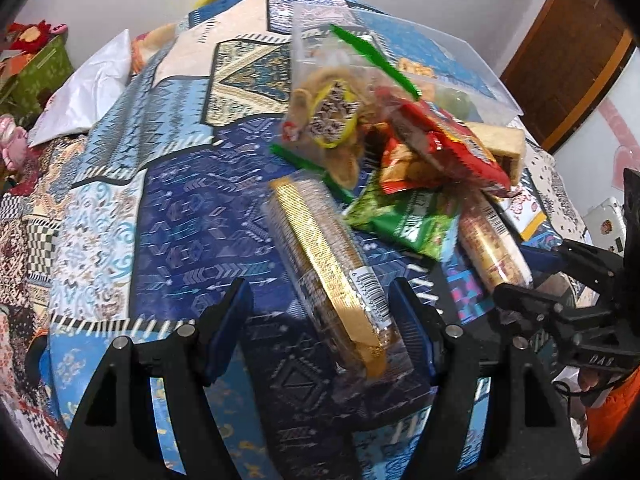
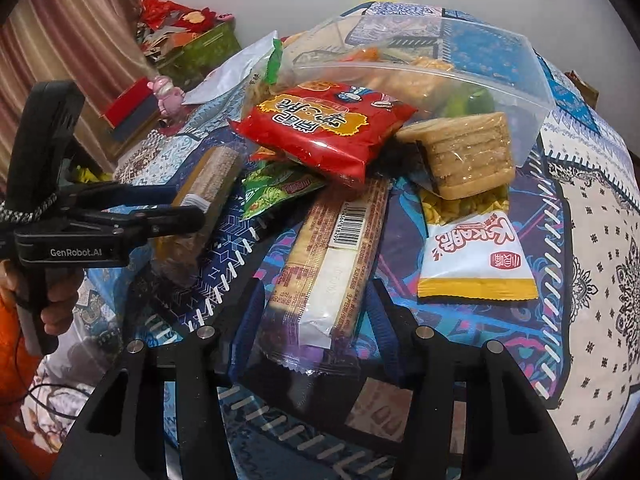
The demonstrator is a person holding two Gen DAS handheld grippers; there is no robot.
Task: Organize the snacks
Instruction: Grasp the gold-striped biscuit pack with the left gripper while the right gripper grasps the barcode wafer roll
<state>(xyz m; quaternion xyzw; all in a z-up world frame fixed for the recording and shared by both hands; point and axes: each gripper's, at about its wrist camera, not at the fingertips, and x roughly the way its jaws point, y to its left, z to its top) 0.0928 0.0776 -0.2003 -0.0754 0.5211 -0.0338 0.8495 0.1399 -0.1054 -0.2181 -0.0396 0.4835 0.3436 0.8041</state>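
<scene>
Biscuit packet (image 2: 324, 276): light, crinkly, brittle inside; right claw (image 2: 316, 320) clamped on its near end. Wafer tray (image 1: 332, 268): stiff, slippery wrap; left claw (image 1: 320, 312) apart around it.

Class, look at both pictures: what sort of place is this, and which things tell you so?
Probably a bedroom at home: a patchwork quilt covers the surface, a wooden door stands behind, and curtains hang nearby.

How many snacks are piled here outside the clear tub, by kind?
Opaque bags: 4 (red bag, green bag, white-yellow bag, orange bag half hidden)
Long biscuit packs: 2 (gold-tray pack, tan pack)
Wrapped cracker block: 1
Clear green-edged bag: 1
Total: 8
</scene>
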